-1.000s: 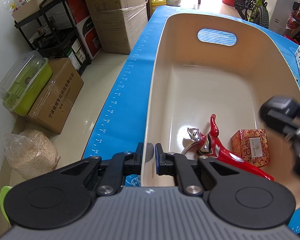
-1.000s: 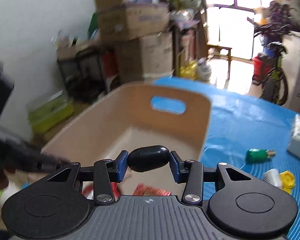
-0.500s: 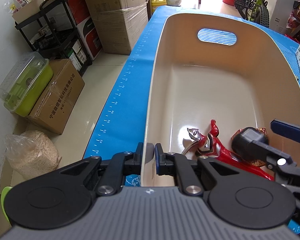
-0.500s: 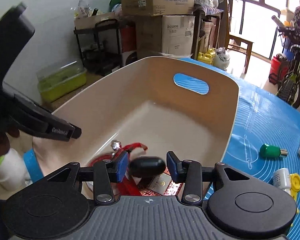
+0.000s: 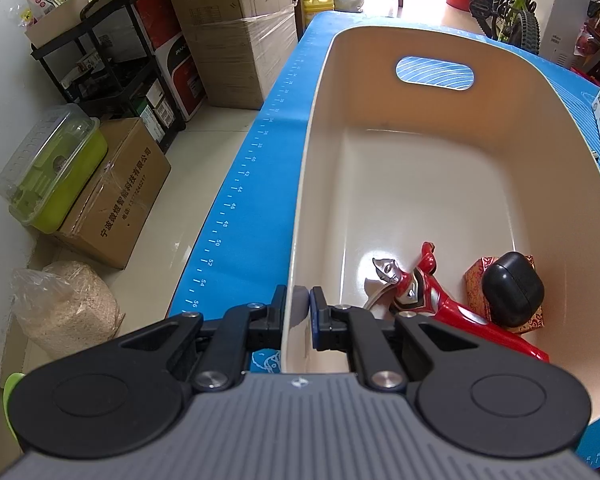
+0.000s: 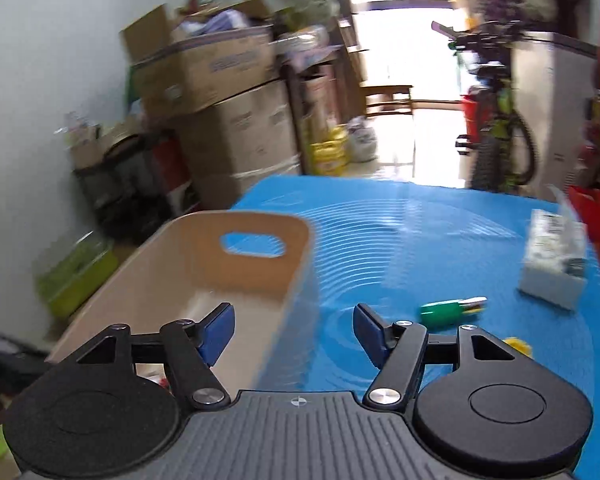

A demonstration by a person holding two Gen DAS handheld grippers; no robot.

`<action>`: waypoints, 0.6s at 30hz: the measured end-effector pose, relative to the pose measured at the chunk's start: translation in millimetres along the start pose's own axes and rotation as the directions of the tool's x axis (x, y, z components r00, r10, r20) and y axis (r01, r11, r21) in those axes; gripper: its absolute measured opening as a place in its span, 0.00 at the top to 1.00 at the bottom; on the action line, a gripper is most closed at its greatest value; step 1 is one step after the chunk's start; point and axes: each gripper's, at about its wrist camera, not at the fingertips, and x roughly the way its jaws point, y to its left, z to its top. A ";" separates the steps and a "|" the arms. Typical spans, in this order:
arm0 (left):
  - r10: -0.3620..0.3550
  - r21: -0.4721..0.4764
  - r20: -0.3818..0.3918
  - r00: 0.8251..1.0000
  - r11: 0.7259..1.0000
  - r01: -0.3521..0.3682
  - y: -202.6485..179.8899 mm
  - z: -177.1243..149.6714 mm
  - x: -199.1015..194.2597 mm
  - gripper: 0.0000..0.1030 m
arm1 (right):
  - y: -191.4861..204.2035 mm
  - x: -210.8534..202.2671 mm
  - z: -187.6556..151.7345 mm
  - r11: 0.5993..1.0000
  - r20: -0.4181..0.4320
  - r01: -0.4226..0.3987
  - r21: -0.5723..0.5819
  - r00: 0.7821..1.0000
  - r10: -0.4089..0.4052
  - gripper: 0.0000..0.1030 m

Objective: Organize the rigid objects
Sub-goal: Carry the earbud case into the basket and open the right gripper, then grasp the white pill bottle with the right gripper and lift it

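The left gripper (image 5: 298,308) pinches the bin (image 5: 300,208) rim; the right gripper (image 6: 294,334) is opening, nothing between its jaws.

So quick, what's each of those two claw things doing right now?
Left gripper: shut on the beige bin's rim.
Right gripper: jaws opening, nothing between them; the black case lies in the bin.

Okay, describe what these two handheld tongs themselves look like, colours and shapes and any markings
Both tongs match. The left tongs and right tongs each have a grey ribbed body bearing a small crosshair mark, two round black discs, black linkage arms with silver pivot screws, and blue pads on the fingers. No cables or sleeves show.
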 end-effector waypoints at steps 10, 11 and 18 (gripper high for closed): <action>0.004 0.002 0.001 1.000 1.000 -0.004 0.4 -0.3 -0.5 0.87 | -77.6 35.2 -29.9 0.973 -0.081 0.218 0.073 0.974 -0.212 0.31; 0.003 0.002 0.001 1.000 1.000 -0.003 0.6 -0.3 -0.5 0.87 | -83.4 40.2 -33.9 0.970 -0.092 0.233 0.074 0.970 -0.226 0.31; 0.003 0.002 0.000 1.000 1.000 -0.003 0.5 -0.3 -0.5 0.87 | -105.2 62.9 -48.7 0.958 -0.144 0.273 0.094 0.955 -0.258 0.33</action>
